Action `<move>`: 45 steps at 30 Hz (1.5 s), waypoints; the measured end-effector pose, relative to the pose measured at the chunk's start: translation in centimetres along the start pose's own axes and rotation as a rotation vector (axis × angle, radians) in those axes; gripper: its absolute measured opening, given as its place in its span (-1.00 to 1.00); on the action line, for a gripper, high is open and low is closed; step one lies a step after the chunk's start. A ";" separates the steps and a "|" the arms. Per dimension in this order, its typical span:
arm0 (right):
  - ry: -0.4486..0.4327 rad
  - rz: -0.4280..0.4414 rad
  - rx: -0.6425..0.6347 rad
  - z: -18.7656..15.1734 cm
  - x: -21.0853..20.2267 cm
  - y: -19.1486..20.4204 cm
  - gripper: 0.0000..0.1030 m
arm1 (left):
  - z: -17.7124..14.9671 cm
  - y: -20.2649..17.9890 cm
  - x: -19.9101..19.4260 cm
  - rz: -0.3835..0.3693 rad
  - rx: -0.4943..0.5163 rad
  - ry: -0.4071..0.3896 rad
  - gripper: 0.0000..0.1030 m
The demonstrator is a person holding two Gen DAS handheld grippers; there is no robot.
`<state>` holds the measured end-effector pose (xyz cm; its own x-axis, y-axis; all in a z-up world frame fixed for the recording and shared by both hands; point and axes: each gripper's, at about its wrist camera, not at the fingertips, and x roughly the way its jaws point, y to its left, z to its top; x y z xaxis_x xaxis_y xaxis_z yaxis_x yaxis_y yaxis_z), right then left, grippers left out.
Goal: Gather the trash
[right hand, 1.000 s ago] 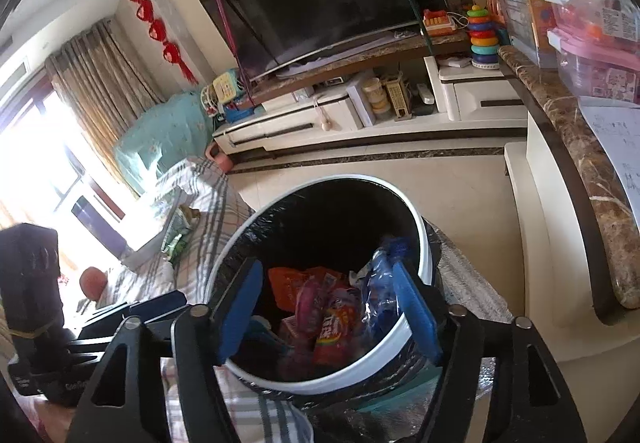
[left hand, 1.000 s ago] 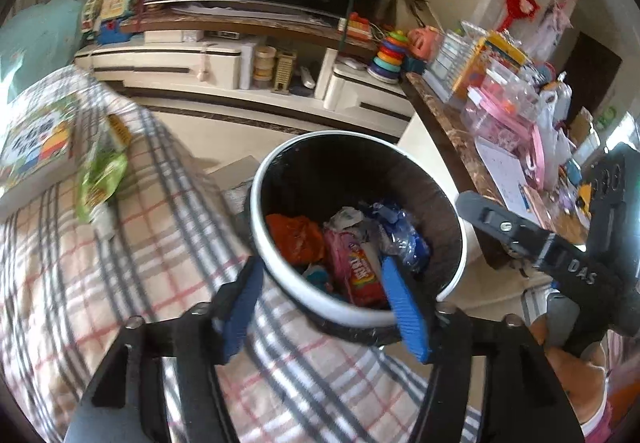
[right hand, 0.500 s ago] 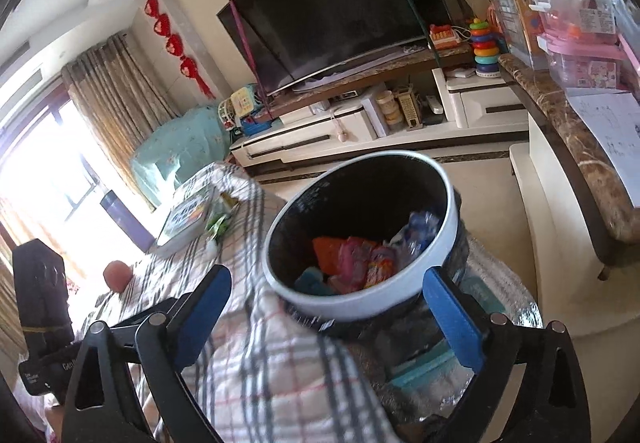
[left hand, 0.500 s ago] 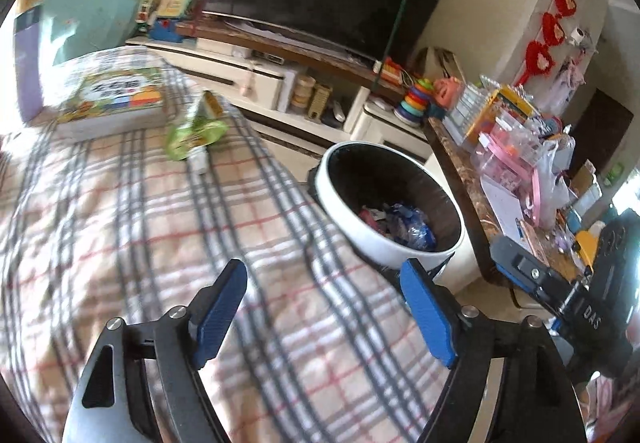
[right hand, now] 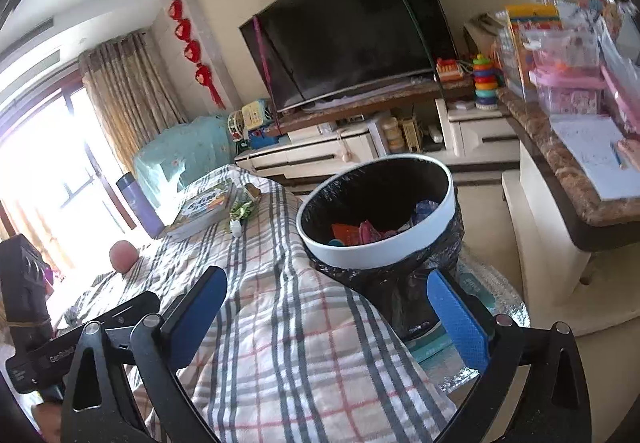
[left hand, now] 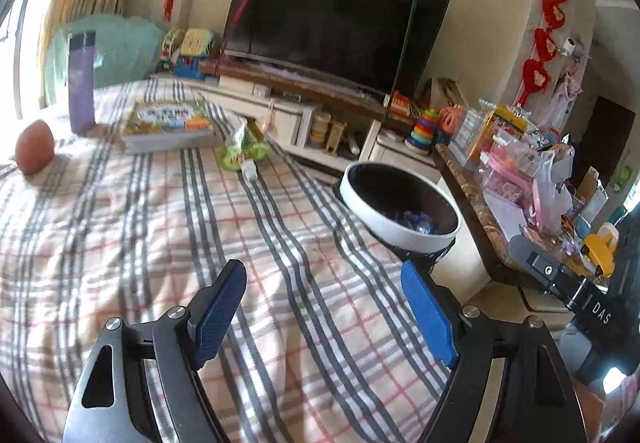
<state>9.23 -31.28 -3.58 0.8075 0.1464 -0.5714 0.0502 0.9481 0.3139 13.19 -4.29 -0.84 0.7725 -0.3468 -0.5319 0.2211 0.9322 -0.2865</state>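
Left gripper [left hand: 322, 303]: jaws apart, empty, over checked blanket [left hand: 160, 243].
Right gripper [right hand: 332, 311]: jaws opening, empty.
Bin [right hand: 384, 255]: wrappers inside.

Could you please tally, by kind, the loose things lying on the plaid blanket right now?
Green crumpled snack wrapper: 1
Colourful picture book: 1
Purple upright bottle: 1
Reddish round fruit: 1
Total: 4
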 end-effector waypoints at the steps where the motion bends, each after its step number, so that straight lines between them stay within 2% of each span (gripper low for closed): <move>1: -0.014 -0.011 -0.025 0.2 -0.7 0.6 0.96 | 0.0 -0.2 -1.0 0.007 0.007 -0.028 0.59; 3: -0.066 -0.041 -0.086 0.8 -2.3 1.9 0.96 | -0.3 -0.4 -2.7 0.021 0.018 -0.085 0.75; 5: -0.150 -0.082 -0.155 1.3 -4.4 3.1 1.00 | -0.6 -0.7 -4.5 0.054 0.027 -0.153 0.99; 7: -0.216 -0.127 -0.210 1.4 -6.0 4.2 1.00 | -1.2 -0.9 -5.7 0.101 0.037 -0.195 0.99; 10: -0.247 -0.149 -0.246 1.3 -6.8 5.0 1.00 | -2.2 -1.1 -6.6 0.145 0.057 -0.209 0.99; 17: -0.218 -0.135 -0.245 -0.7 -5.8 4.8 1.00 | -3.9 -2.1 -7.2 0.200 0.084 -0.224 0.99; 27: -0.212 -0.144 -0.240 -2.3 -4.8 4.3 1.00 | -4.4 -3.3 -6.8 0.238 0.119 -0.261 0.99; 45: -0.202 -0.135 -0.237 -2.4 -4.7 4.5 1.00 | -4.8 -3.7 -6.3 0.266 0.150 -0.247 0.99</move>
<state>4.29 -27.07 -1.29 0.9042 -0.0211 -0.4265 0.0457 0.9978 0.0474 4.62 -6.03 -0.21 0.9305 -0.0729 -0.3590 0.0647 0.9973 -0.0350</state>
